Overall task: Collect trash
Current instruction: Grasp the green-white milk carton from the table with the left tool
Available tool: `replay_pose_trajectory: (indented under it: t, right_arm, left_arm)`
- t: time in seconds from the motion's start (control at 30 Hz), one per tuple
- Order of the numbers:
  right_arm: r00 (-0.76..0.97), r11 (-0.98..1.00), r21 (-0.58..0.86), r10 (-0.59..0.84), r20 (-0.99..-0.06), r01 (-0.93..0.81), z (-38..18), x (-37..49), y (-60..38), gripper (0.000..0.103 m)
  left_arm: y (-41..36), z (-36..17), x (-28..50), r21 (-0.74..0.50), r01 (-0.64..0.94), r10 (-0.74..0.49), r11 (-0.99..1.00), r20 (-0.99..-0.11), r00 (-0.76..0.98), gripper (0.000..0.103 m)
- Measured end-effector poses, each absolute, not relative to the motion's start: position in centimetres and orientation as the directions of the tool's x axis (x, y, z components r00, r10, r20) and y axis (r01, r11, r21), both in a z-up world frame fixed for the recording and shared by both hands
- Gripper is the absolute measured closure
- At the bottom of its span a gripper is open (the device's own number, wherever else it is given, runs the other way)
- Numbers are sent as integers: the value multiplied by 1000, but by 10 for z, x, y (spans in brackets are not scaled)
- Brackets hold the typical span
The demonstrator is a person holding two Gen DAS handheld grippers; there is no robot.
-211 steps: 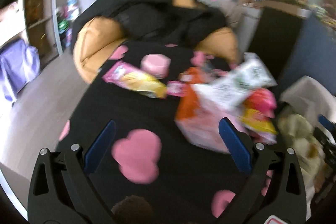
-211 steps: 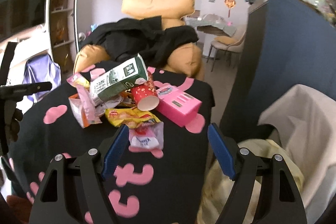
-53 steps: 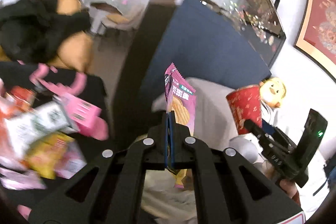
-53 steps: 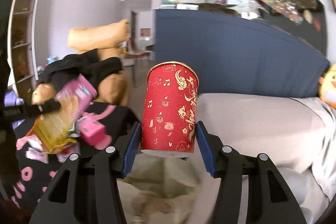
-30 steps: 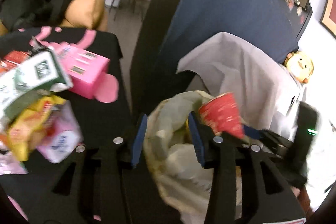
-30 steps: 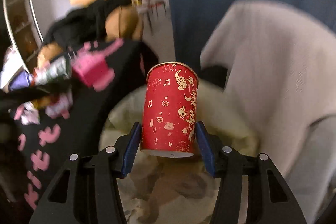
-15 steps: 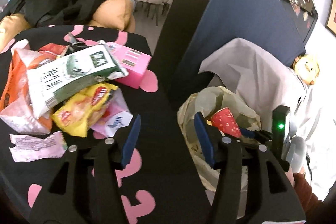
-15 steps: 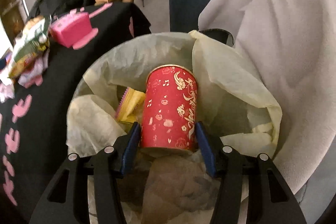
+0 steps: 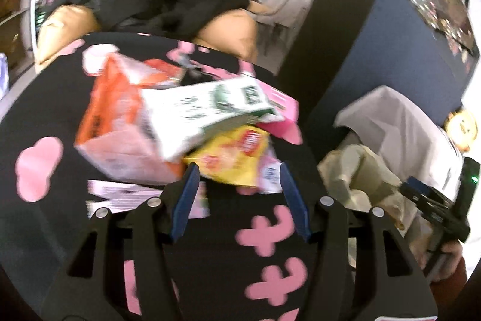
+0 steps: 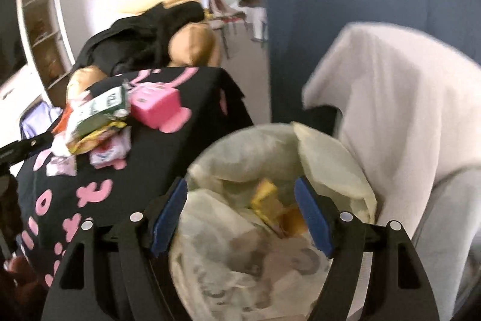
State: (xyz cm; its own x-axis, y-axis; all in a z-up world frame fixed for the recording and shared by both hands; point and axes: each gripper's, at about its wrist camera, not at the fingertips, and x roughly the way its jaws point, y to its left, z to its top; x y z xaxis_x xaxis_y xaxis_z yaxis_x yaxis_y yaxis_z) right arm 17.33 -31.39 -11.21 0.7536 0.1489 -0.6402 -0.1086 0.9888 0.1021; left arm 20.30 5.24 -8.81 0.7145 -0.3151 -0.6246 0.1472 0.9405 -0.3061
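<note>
Right wrist view looks down into the trash bag (image 10: 330, 158), which stands just beside the table with the black cloth (image 10: 192, 140). The right gripper (image 10: 242, 215) hangs over the bag's mouth; its jaws are opening wide and nothing is between them. Yellow wrappers lie inside the bag.

On the left wrist view, the left gripper (image 9: 237, 200) points at the pile of trash on the cloth. Its jaws stand apart and are empty, with no pad touching anything. Closest to its tips lies the yellow snack packet (image 9: 231, 155), under the white and green carton (image 9: 204, 113); an orange and white bag (image 9: 120, 122) and a pink box (image 9: 281, 113) are in the same pile.

I judge that the right hand is finishing a drop, and the left one begins the next pick. It needs to come lower and close on the edge of one packet, not on two pieces together.
</note>
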Motion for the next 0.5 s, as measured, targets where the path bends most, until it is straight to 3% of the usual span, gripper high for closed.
replay_pose_trajectory:
  t: [0.23,0.5]
  right_arm:
    - [754,977,42,188,-629,-209,-97,176,-256,33]
    - [700,937,82,310,-643,-339,-105,189,-196,33]
  left_arm:
    - [115,-87,193,-317,32,-228,948,-605,763,50]
    - [155,-95,182,-297,59,-234,953,-596,768,49]
